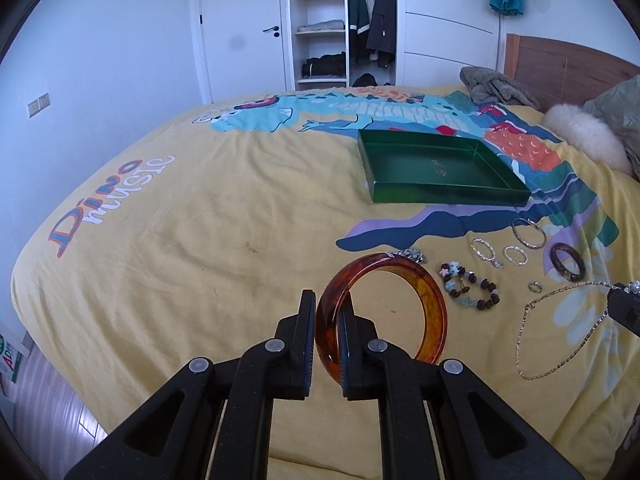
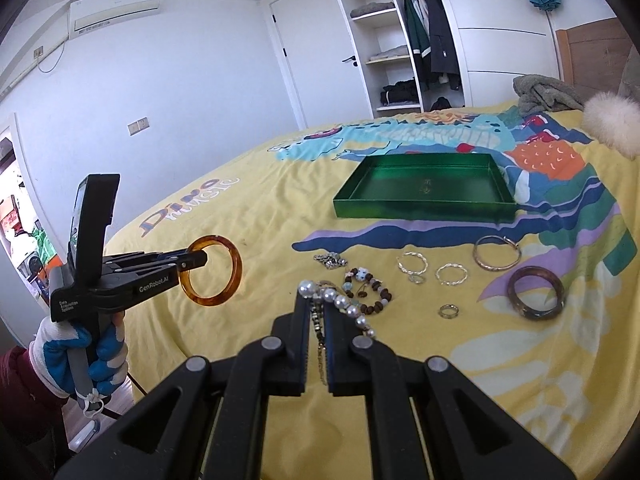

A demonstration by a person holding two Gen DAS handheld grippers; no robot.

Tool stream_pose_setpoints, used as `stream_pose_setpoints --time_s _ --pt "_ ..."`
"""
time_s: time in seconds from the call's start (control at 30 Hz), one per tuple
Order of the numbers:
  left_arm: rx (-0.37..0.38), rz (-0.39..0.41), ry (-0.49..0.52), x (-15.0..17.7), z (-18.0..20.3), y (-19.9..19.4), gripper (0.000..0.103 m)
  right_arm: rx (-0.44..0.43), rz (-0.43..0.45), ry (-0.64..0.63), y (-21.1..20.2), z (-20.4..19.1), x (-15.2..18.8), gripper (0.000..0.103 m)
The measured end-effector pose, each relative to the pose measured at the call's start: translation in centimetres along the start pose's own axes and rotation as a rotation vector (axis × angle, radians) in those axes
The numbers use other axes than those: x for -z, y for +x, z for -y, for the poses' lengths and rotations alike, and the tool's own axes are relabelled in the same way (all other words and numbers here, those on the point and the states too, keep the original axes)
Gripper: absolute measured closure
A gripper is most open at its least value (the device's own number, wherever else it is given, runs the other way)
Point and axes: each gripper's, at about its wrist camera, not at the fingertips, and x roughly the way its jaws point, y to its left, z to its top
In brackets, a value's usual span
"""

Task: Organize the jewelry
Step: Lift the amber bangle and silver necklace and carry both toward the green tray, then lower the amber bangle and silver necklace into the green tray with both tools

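My left gripper (image 1: 329, 304) is shut on the rim of an amber bangle (image 1: 432, 304) and holds it upright above the yellow bedspread. The right wrist view shows this gripper (image 2: 200, 260) at the left, in a gloved hand, with the bangle (image 2: 236, 264) in the air. My right gripper (image 2: 316, 304) is shut on a pearl and chain necklace (image 2: 344, 304). Its chain (image 1: 524, 340) hangs in a loop at the right of the left wrist view. An empty green tray (image 2: 420, 210) lies further back on the bed.
Loose jewelry lies on the bed between the grippers and the tray: a beaded bracelet (image 2: 376, 292), a dark bangle (image 2: 536, 300), a silver bangle (image 2: 496, 258), a small ring (image 2: 447, 311), twisted silver rings (image 2: 451, 274) and a brooch (image 2: 330, 260). Pillows and a grey cloth (image 1: 496, 88) sit at the headboard.
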Motion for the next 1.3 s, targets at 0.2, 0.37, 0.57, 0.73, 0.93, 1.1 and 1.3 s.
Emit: stream_pose_setpoints --time_s 0.2,0.37,0.57,0.73,0.93,1.1,1.3 --pt "0.038 0.049 -0.004 -1.7 0.9 -2.0 0.093 0.018 0.050 0.005 -2.1 0.8 -1.5 0.097" --pt "0.073 0.079 -0.009 -3.3 1.7 -3.0 0.093 0.037 0.095 0.007 -3.7 1.7 -3.5 0.097" --pt "0.101 0.100 -0.018 -5.7 2.2 -3.2 0.093 0.061 0.136 -0.003 -4.8 3.1 -6.2 0.097" --pt "0.127 0.113 -0.021 -8.0 3.1 -2.3 0.093 0.076 0.161 -0.015 -4.6 4.3 -8.8 0.097" --pt "0.152 0.108 -0.017 -11.1 4.6 0.4 0.093 0.093 0.194 -0.019 -3.0 5.8 -12.0 0.097" --pt "0.154 0.083 0.000 -13.2 6.5 4.2 0.093 0.120 0.194 0.006 0.2 8.0 -14.0 0.097" --pt "0.127 0.032 0.012 -15.6 8.6 10.1 0.093 0.138 0.177 0.046 5.2 11.7 -15.9 0.097"
